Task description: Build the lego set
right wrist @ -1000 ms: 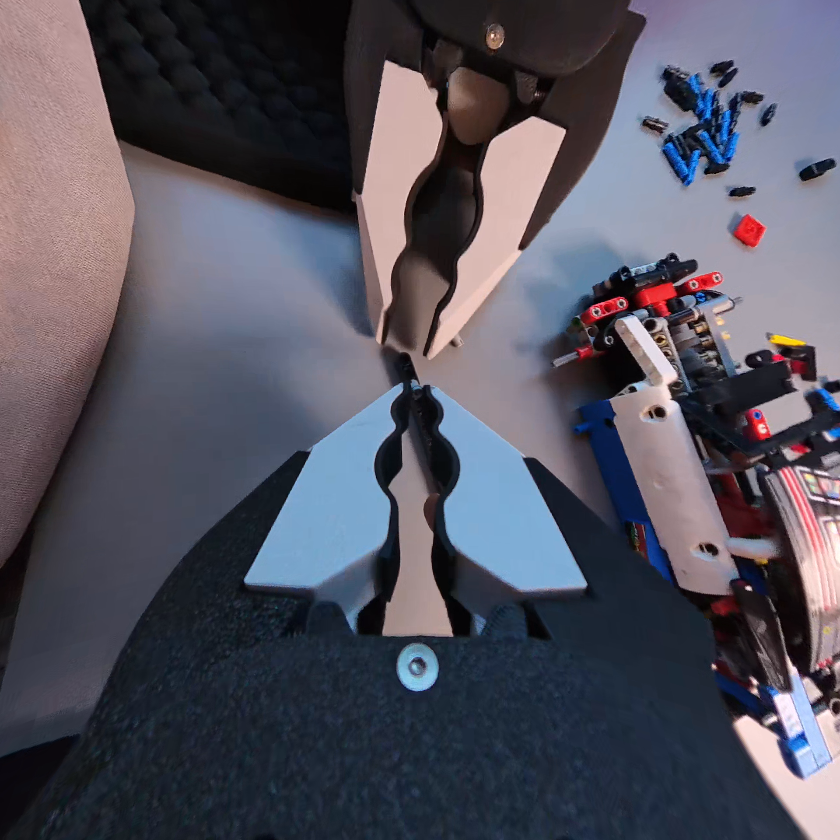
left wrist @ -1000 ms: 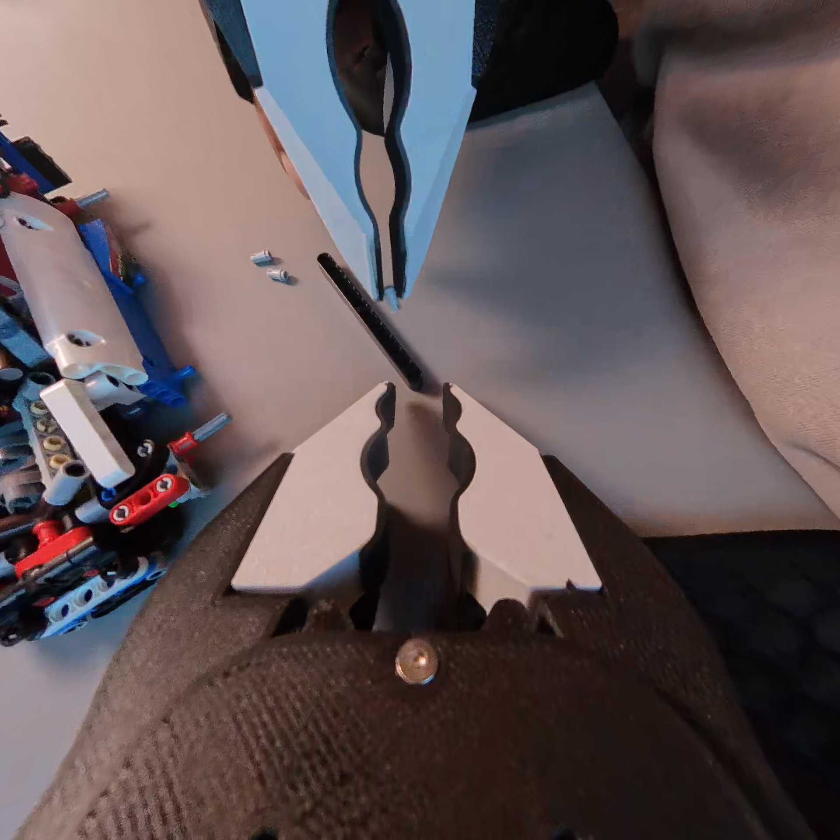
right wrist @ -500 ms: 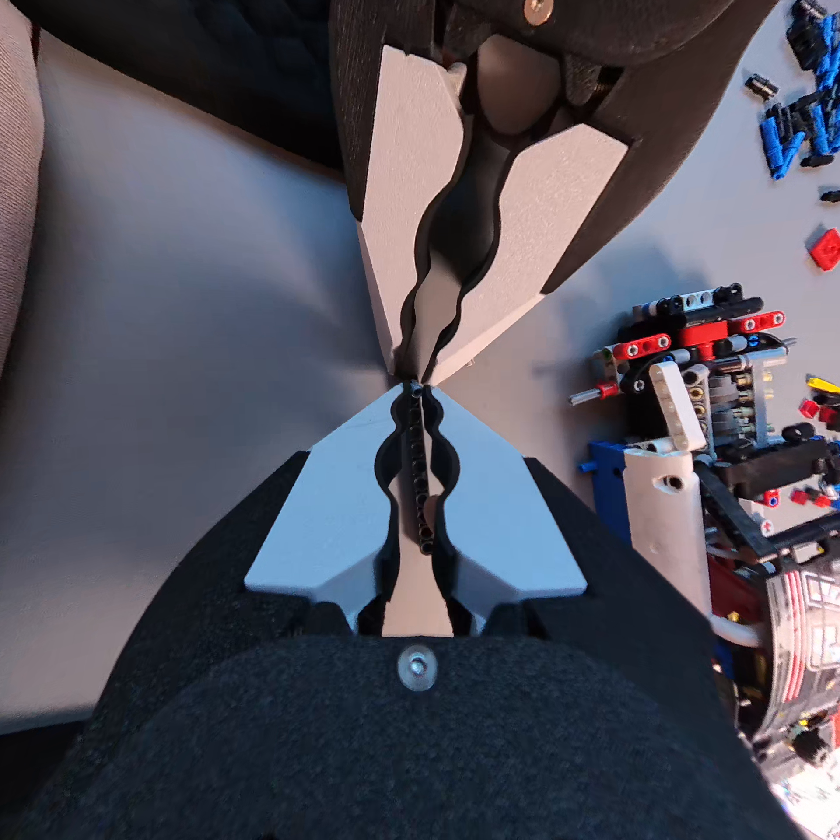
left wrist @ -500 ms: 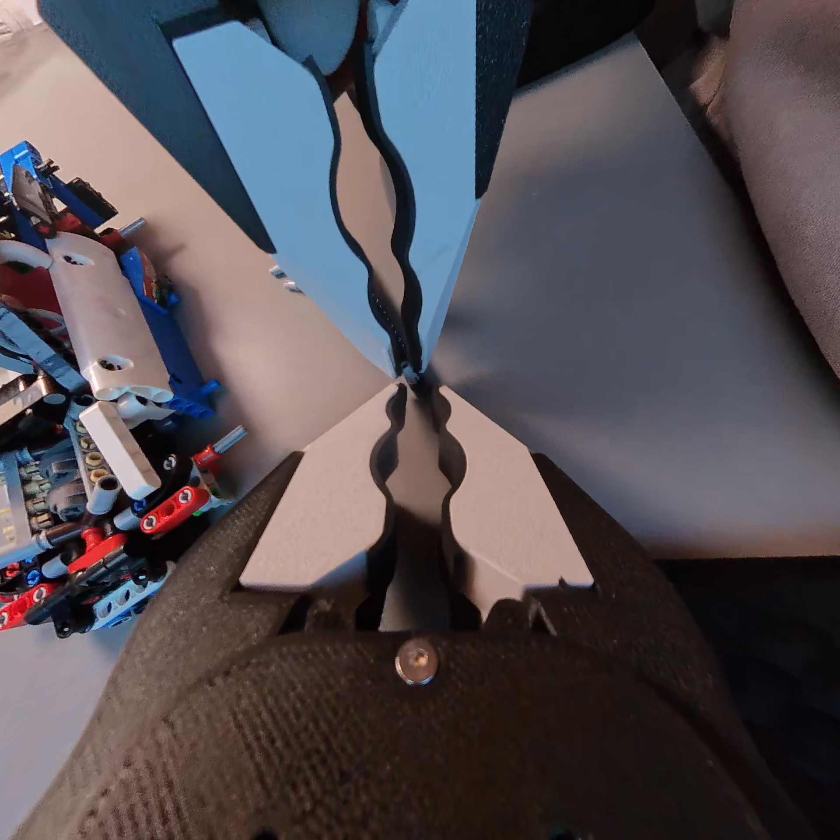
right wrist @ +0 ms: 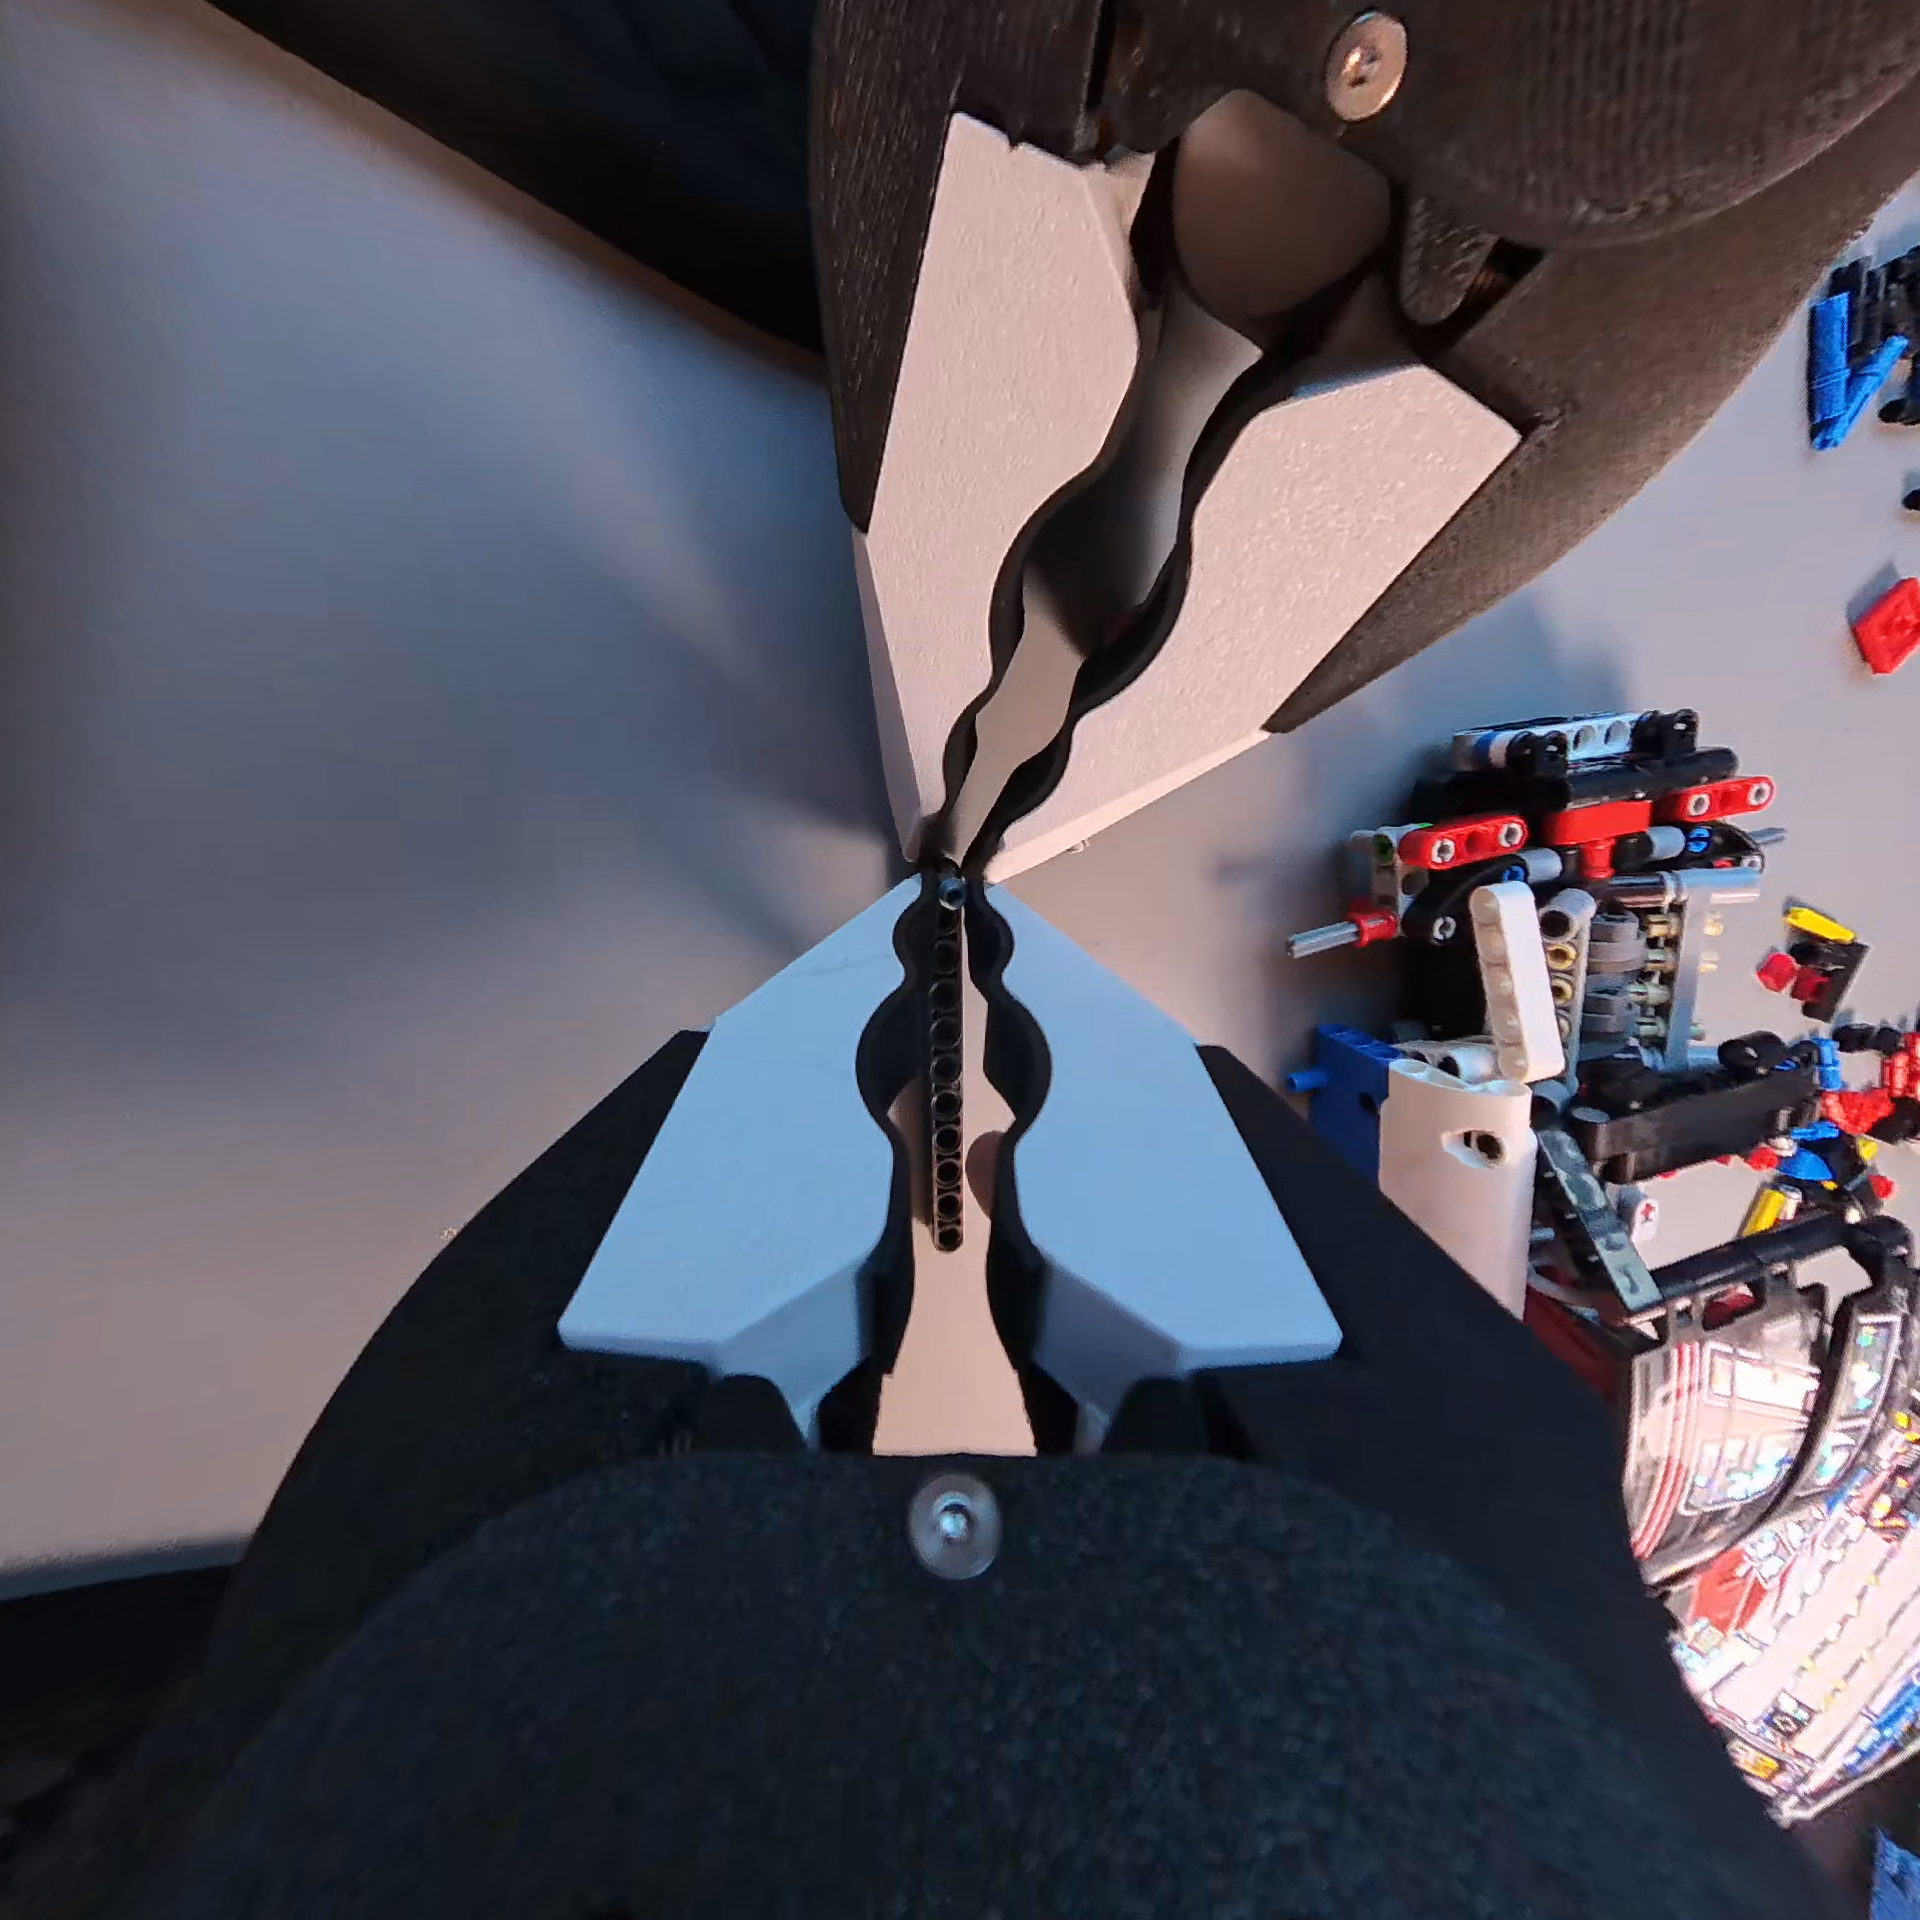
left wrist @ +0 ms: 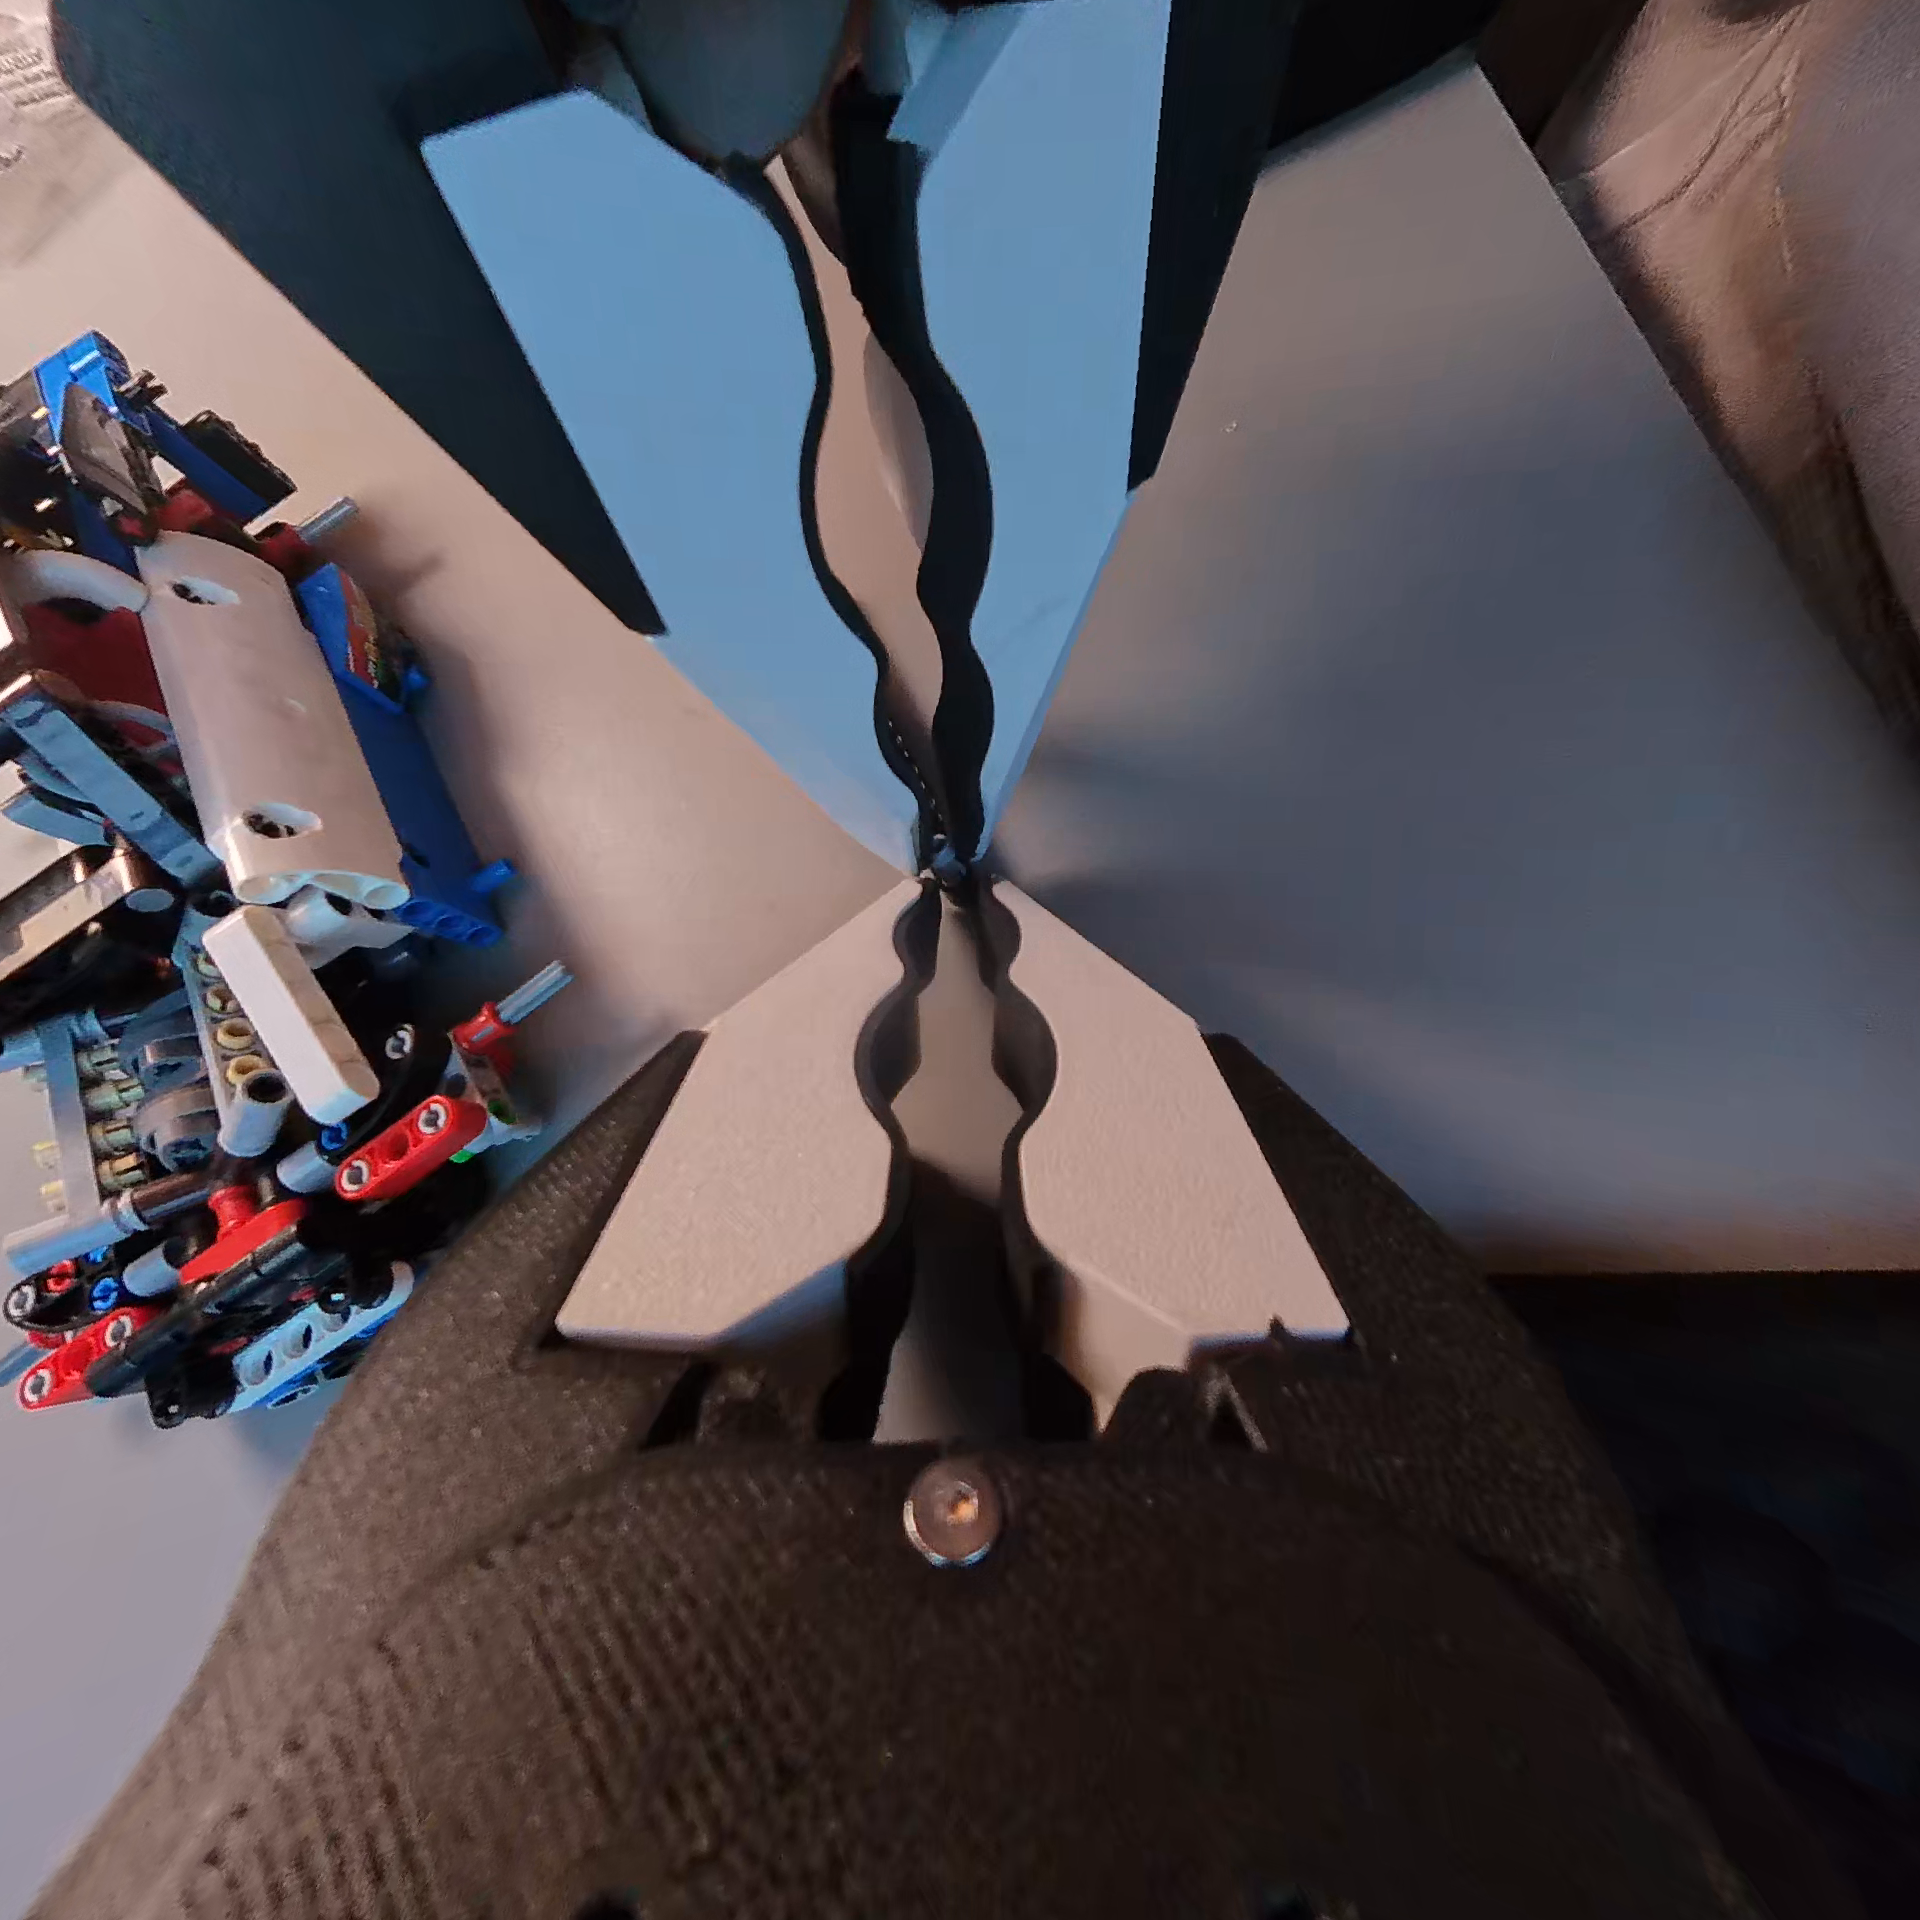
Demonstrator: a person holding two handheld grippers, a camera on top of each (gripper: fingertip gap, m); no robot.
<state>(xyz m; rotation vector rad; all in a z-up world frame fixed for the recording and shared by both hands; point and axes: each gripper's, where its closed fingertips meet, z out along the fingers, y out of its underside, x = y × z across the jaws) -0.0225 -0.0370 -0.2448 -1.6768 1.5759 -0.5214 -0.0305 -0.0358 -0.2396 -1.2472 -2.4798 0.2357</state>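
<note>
My right gripper (right wrist: pixel 948 885) is shut on a long black beam with holes (right wrist: pixel 948 1070), which lies along the gap between its fingers. A small grey pin (right wrist: pixel 951 891) sits in the beam's end hole at the fingertips. My left gripper (left wrist: pixel 951 883) meets it tip to tip, its fingers closed down on that end of the beam (left wrist: pixel 940 857). In the right wrist view the left gripper (right wrist: pixel 951 836) comes down from the top. In the left wrist view the right gripper (left wrist: pixel 948 847) comes down from the top. Both hover above the grey table (left wrist: pixel 1455 831).
The partly built red, white, blue and black Lego vehicle (left wrist: pixel 260 935) stands on the table beside the grippers and also shows in the right wrist view (right wrist: pixel 1558 1039). Loose blue and black pins (right wrist: pixel 1860 343) and a red piece (right wrist: pixel 1886 623) lie beyond it. A beige cushion (left wrist: pixel 1766 416) borders the table. Both grippers' tips are roughly 25 cm from the red piece (right wrist: pixel 1886 623).
The two grippers have come together until their tips meet. The beam now lies straight along the right gripper's fingers. The left gripper's fingers have narrowed onto the beam's end.
</note>
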